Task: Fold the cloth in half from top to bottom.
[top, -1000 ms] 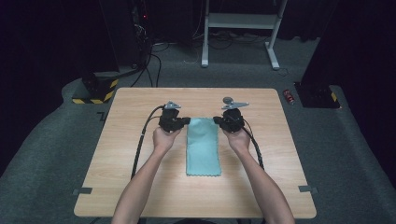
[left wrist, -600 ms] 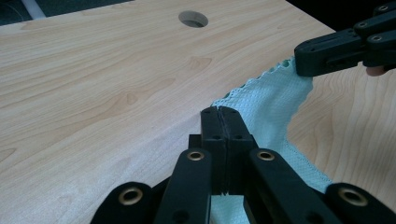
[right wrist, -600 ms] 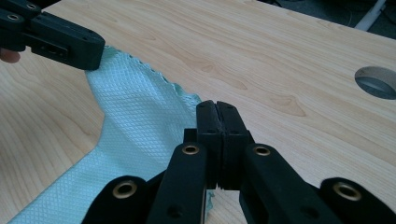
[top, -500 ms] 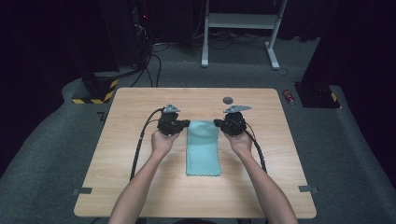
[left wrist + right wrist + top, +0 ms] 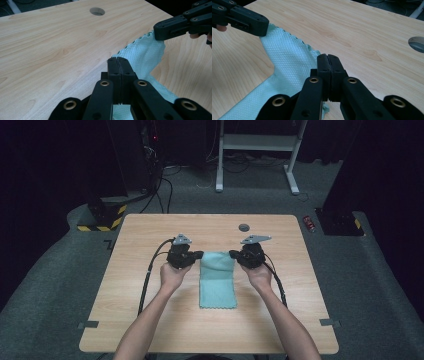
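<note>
One light-green cloth (image 5: 218, 279) lies lengthwise in the middle of the wooden table (image 5: 150, 325), its far end lifted off the wood. The left gripper (image 5: 119, 60) is clamped on its far left corner and the right gripper (image 5: 327, 57) on its far right corner. Beyond them, a round hole (image 5: 244, 227) sits in the tabletop.

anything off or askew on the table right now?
Nothing stands out. The teal cloth lies straight on the table, its far corners pinched and lifted by the left gripper and right gripper. No spill or damage shows.
</note>
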Demonstrator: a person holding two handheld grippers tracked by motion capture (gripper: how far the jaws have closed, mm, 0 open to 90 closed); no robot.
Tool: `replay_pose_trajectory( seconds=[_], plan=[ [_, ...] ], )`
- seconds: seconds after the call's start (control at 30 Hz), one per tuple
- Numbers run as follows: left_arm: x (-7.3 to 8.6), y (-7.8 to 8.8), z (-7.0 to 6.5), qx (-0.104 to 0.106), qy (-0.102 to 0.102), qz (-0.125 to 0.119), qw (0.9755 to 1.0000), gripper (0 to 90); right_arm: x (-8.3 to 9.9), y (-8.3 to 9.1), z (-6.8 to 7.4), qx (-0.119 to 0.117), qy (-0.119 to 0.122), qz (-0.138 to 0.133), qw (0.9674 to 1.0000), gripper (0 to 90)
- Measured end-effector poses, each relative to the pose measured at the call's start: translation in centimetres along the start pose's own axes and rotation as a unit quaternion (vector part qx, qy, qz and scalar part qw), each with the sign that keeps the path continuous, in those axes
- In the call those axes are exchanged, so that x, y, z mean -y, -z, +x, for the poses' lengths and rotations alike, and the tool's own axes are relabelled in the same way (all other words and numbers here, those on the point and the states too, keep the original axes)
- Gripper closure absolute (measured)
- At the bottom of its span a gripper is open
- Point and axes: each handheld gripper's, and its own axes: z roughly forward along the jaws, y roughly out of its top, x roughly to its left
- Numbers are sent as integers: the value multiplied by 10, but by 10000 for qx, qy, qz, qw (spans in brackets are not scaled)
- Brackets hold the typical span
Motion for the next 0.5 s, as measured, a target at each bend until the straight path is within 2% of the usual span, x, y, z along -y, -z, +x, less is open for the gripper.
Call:
replay_pose_trajectory(
  seconds=[0.33, 0.5],
  plan=[
    [9, 7, -9, 76, -29, -45, 10000, 896, 7, 9, 6, -156, 96, -19, 9998, 894],
    [13, 9, -14, 88, -122, -18, 9999, 896, 12, 12, 7, -201, 117, -28, 9997, 894]
  ],
)
